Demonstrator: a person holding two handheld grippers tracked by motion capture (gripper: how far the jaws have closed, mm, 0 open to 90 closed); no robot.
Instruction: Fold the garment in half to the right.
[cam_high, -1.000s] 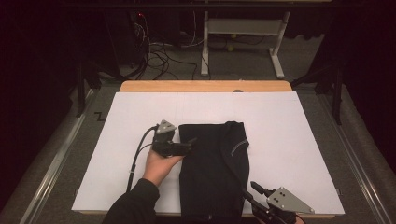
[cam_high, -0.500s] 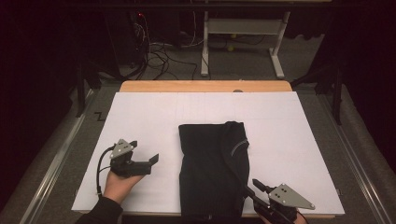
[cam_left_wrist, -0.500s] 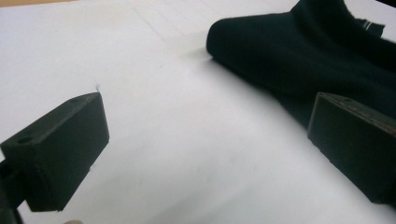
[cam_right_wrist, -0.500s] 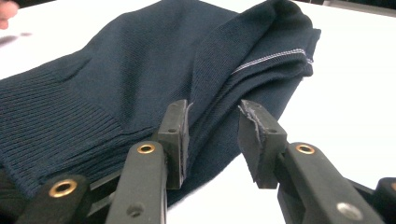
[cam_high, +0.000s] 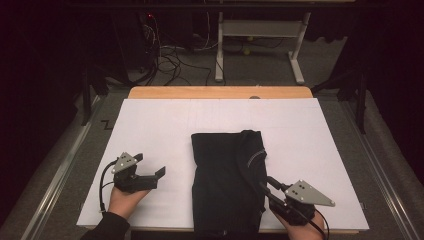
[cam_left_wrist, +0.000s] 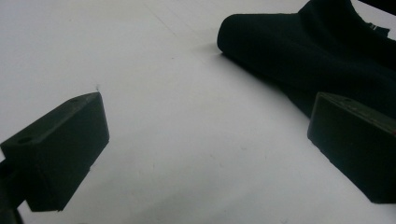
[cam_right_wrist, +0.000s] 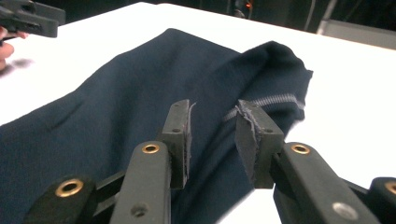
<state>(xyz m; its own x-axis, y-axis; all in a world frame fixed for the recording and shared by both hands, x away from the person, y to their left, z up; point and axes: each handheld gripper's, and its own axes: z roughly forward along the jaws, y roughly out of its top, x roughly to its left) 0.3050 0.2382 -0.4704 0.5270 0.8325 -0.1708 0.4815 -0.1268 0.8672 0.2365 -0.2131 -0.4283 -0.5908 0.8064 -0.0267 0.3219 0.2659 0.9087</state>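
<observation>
Folded dark navy knit garment (cam_high: 227, 180): lies mid white worktop (cam_high: 160, 125). My left hand-held gripper (cam_high: 159, 173): jaws wide apart, beside it, holding nothing. My right hand-held gripper (cam_high: 266, 184): jaws just closing, still parted, over its near right edge.

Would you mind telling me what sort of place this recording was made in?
Probably a lab or workshop recording station, not a home: a white-covered table holding one folded dark garment, loose cables on the grey floor behind, and a bare metal desk frame beyond, all in a darkened room.
</observation>
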